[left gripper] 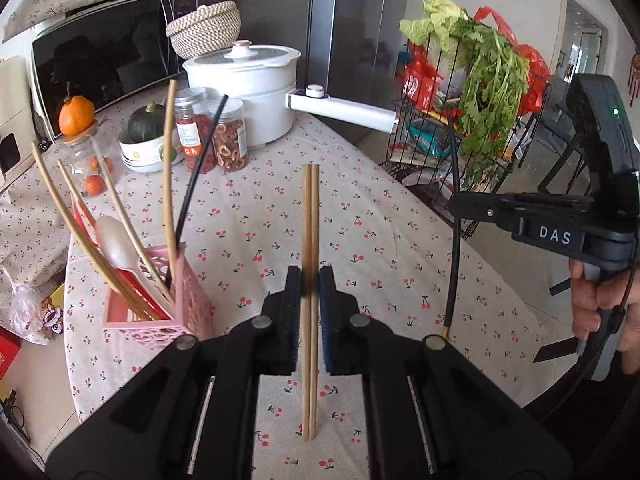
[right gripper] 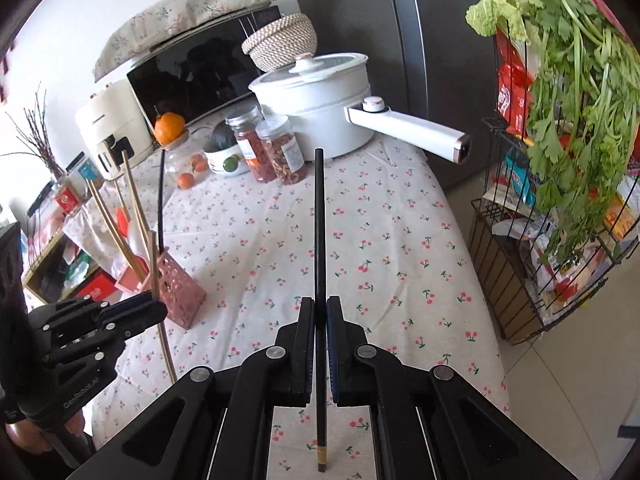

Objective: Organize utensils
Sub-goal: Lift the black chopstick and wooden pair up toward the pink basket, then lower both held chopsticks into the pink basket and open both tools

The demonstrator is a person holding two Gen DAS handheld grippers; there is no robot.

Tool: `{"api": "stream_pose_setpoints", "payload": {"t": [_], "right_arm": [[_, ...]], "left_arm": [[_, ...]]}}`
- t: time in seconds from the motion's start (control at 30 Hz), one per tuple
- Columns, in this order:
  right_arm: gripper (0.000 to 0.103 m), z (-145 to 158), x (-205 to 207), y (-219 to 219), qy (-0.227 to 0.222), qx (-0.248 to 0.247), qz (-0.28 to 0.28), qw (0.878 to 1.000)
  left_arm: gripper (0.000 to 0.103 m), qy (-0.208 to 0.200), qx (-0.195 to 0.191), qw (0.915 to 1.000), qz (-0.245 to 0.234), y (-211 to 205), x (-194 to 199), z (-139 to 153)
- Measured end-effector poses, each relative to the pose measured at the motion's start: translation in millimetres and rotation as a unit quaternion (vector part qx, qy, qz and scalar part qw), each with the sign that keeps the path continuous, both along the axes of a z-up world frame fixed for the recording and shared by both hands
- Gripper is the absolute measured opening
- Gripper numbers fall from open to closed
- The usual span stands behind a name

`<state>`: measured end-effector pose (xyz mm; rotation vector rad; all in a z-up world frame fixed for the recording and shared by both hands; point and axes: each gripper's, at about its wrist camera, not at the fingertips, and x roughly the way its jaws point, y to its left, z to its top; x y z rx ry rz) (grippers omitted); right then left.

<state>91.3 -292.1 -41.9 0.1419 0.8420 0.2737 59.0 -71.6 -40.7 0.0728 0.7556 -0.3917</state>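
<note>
The left gripper point(left gripper: 310, 292) clamped a pair of wooden chopsticks point(left gripper: 310, 240); the right gripper point(right gripper: 320, 316) gripped one black chopstick point(right gripper: 319, 240), all above the cherry-print tablecloth point(left gripper: 380, 248). The perforated pink holder point(left gripper: 176, 312) already contained chopsticks and a white spoon point(left gripper: 114, 240). Judged nearly finished: three smooth, slender sticks remained.

Bench draped in a white cherry-print cloth point(left gripper: 400, 240). At the far end, a white lidded electric pot with a long white handle point(left gripper: 248, 80), just beside two clear plastic jars of dried red fruit point(left gripper: 212, 136). Near those, a dark green squash in a white bowl point(left gripper: 146, 142) and an orange fruit on a glass jar point(left gripper: 76, 120). Behind, a black-fronted microwave point(left gripper: 100, 68) topped by a woven rope basket point(left gripper: 204, 28). To the right, a black wire rack holding leafy greens point(right gripper: 568, 100).
</note>
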Motion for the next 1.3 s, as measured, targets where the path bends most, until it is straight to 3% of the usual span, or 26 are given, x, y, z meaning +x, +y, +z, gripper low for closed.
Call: {"api": "stream_pose_setpoints", "payload": {"t": [0.27,0.5,0.63,0.87,1.23,1.27,1.3], "right_arm": [[0.006,32,-7,32,-0.063,-0.004,0.021,0.998],[0.006,54,-9,66,-0.101,-0.002,0.05,0.994],[0.006,58,-9,86,-0.098,0.0,0.074,0.992],[0.006,54,-10,108,-0.089,0.002,0.097,0.991],[0.006,70,-15,118,-0.11,0.023,0.108,0.988],[0.006,73,-16,119,-0.114,0.026,0.109,0.987],[0.006,76,-17,120,-0.118,0.03,0.11,0.986]], "left_arm": [[0.01,-0.101,-0.054,0.9933,0.016,44,-22,43],[0.01,-0.191,-0.085,0.977,0.044,79,-39,86],[0.01,-0.225,-0.077,0.9679,0.083,102,-38,96],[0.01,-0.208,-0.08,0.9659,0.132,129,-17,79],[0.01,-0.135,-0.066,0.98,0.13,124,18,37],[0.014,-0.128,-0.067,0.9806,0.132,125,19,34],[0.028,-0.118,-0.067,0.982,0.131,125,20,32]]}}
